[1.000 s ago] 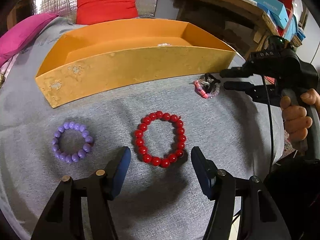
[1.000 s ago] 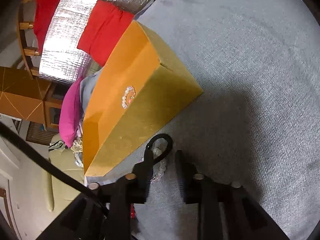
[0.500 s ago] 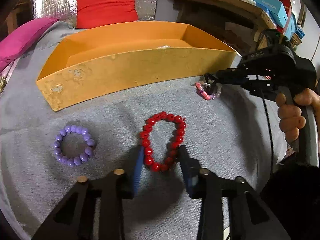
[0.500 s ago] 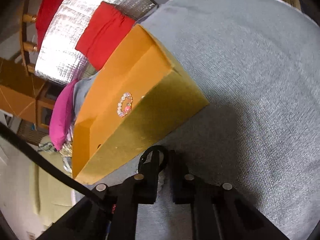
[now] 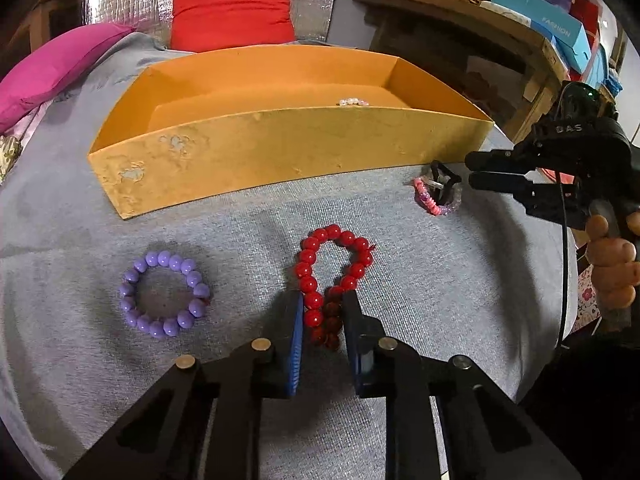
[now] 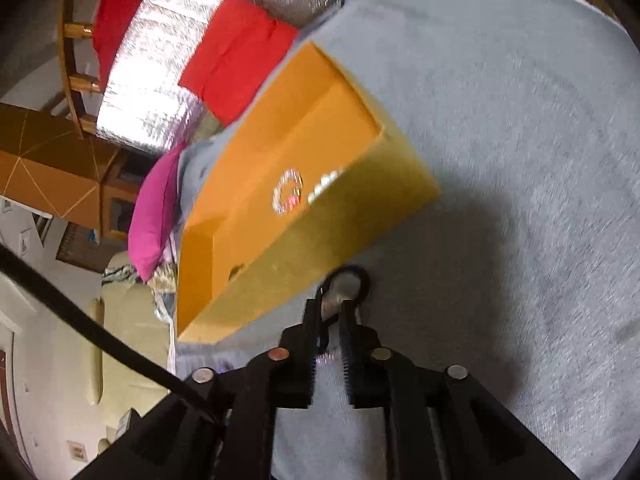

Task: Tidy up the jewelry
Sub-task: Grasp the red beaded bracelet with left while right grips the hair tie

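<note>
Left tongs point(image 5: 322, 320) had just squeezed onto the floppy red bead bracelet point(image 5: 334, 268) near the orange box point(image 5: 280, 152); right tongs point(image 6: 331, 312) pinched the black loop point(image 6: 348, 280).

Three bracelets point(image 5: 334, 276) before the box point(image 5: 280, 152); one inside
</note>
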Available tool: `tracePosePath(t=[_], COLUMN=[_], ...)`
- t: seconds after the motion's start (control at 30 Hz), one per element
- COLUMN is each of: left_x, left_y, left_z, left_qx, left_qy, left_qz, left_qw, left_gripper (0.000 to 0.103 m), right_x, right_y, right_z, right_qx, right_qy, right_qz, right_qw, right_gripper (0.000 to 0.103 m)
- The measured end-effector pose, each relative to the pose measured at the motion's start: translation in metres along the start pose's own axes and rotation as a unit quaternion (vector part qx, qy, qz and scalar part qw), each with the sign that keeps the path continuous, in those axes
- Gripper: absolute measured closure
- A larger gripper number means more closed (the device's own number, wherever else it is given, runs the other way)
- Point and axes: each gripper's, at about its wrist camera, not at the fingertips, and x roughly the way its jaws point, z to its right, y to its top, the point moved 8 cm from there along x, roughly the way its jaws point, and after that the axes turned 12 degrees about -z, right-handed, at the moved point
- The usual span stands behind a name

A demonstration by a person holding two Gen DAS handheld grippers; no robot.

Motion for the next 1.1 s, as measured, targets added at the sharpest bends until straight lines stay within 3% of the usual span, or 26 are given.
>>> tracePosePath(t=[0.07, 0.3, 0.4, 0.6, 0.63, 0.7, 0.8, 0.9, 1.1], left_x=[0.001, 0.001, 0.001, 0.0, 0.0, 0.0, 0.0, 0.0, -0.002], left_y=[0.001, -0.003, -0.004, -0.005, -0.005, -0.005, -0.005, -0.004, 0.0], left_z=[0.0, 0.004, 0.004, 0.003, 0.003, 0.001, 0.0, 0.001, -0.001], left_qx=[0.0, 0.004, 0.004, 0.006, 0.005, 0.003, 0.001, -0.001, -0.013], left_qy=[0.002, 0.004, 0.003, 0.002, 0.001, -0.001, -0.002, -0.003, -0.021], left_qz=[-0.001, -0.003, -0.004, -0.005, -0.005, -0.005, -0.005, -0.004, 0.001], left_qw=[1.0, 1.0, 1.0, 1.0, 1.0, 1.0, 1.0, 1.0, 0.9997], left_gripper=[0.083, 0.083, 0.083, 0.083, 0.083, 0.083, 0.083, 0.083, 0.083], right_x=[0.004, 0.019, 0.026, 0.032, 0.032, 0.03, 0.02, 0.001, -0.019], right_y=[-0.004, -0.01, -0.008, -0.003, -0.002, -0.002, -0.001, 0.001, 0.004], right_z=[-0.003, -0.01, -0.006, -0.003, -0.005, -0.007, -0.013, -0.022, -0.018], right_qx=[-0.006, -0.005, 0.003, 0.019, 0.013, -0.004, -0.027, -0.047, -0.04], right_qy=[0.008, 0.013, -0.018, -0.018, -0.02, -0.034, -0.035, -0.008, 0.008], right_qz=[-0.007, -0.024, -0.018, -0.004, -0.001, 0.008, 0.027, 0.055, 0.075], right_qw=[1.0, 1.0, 1.0, 1.0, 1.0, 0.999, 0.999, 0.997, 0.996], right_gripper=[0.076, 0.076, 0.076, 0.076, 0.077, 0.093, 0.095, 0.095, 0.095])
